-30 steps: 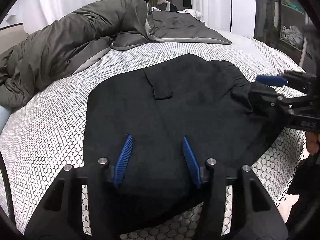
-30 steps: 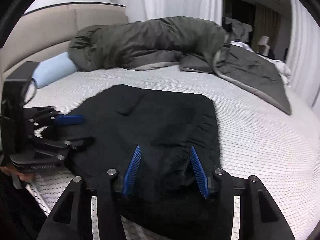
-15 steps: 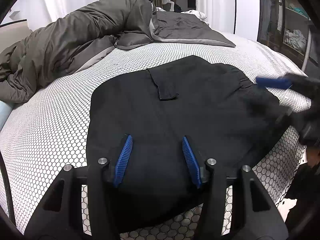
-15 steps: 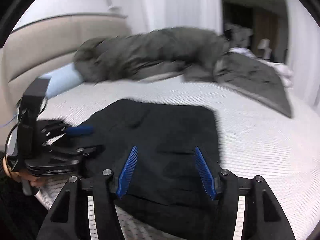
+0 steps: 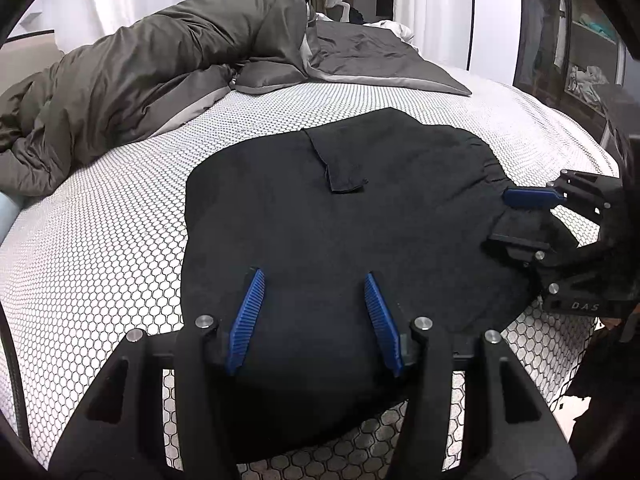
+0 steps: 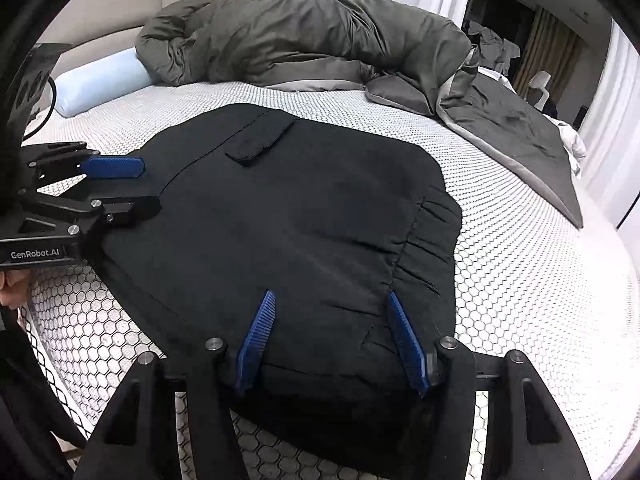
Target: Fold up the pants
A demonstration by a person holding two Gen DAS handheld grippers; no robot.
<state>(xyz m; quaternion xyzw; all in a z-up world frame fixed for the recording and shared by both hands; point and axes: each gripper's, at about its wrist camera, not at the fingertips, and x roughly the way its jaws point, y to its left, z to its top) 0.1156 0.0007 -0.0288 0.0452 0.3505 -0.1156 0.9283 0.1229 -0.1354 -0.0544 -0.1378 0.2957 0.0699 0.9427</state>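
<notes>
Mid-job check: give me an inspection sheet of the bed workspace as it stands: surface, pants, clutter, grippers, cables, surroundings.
Surface: bed with a white honeycomb-patterned cover, bare around the work.
Job's things: black pants lying folded in a flat, compact pile near the bed's front edge, pocket flap on top, gathered waistband toward the right gripper.
Clutter: grey duvet bunched along the far side; light blue pillow beside it.
Grippers: left gripper and right gripper both open, low over the near edge of the pants; cloth lies between the pads, but they do not pinch it. The right one's jaws have just been opening.
Cables: one black cable on the left gripper's body.
Surroundings: white curtains, a pale headboard, a shelf unit to one side.
</notes>
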